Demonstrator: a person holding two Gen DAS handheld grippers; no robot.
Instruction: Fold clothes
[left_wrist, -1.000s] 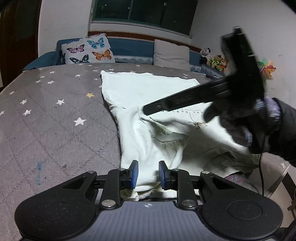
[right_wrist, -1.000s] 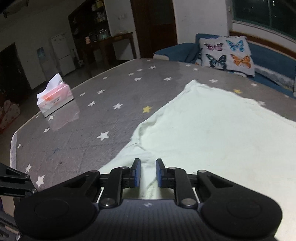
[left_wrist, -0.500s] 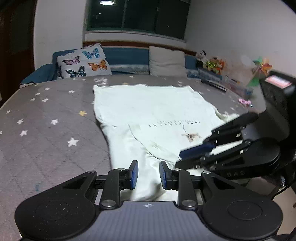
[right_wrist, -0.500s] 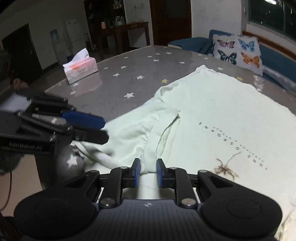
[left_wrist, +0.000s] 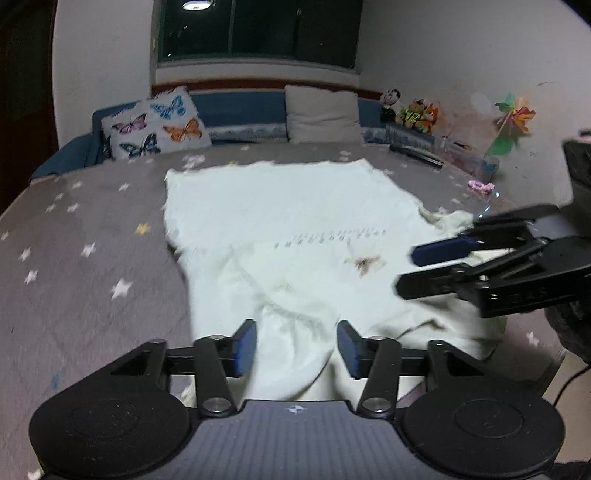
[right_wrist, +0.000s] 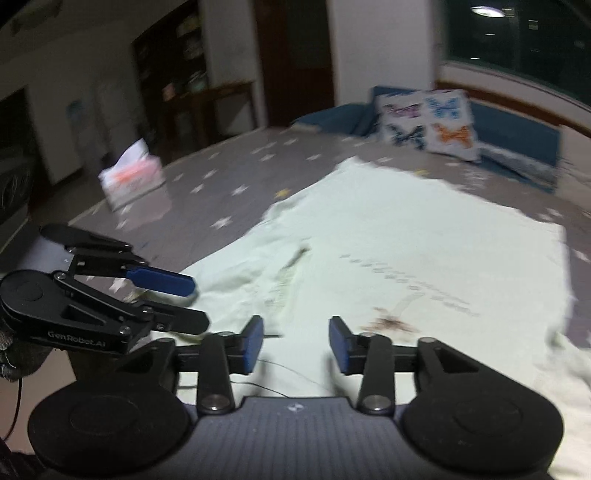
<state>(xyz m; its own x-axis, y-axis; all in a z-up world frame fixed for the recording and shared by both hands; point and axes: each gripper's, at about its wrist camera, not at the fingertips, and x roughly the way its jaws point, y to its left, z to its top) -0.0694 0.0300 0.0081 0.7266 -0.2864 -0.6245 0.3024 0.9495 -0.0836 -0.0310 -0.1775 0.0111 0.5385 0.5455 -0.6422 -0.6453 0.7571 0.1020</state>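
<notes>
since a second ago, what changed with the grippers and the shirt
Both grippers opened: the left gripper and right gripper, nearly shut a second ago, now have their blue-padded fingers spread wide, holding nothing. The right gripper also swung from above the shirt to low beside the left one. The pale green printed shirt stays spread on the grey star-patterned surface.

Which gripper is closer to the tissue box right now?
Left. In the right wrist view the left gripper sits on the tissue box side of the pale shirt; the right gripper is over the shirt's chest, farther away.
</notes>
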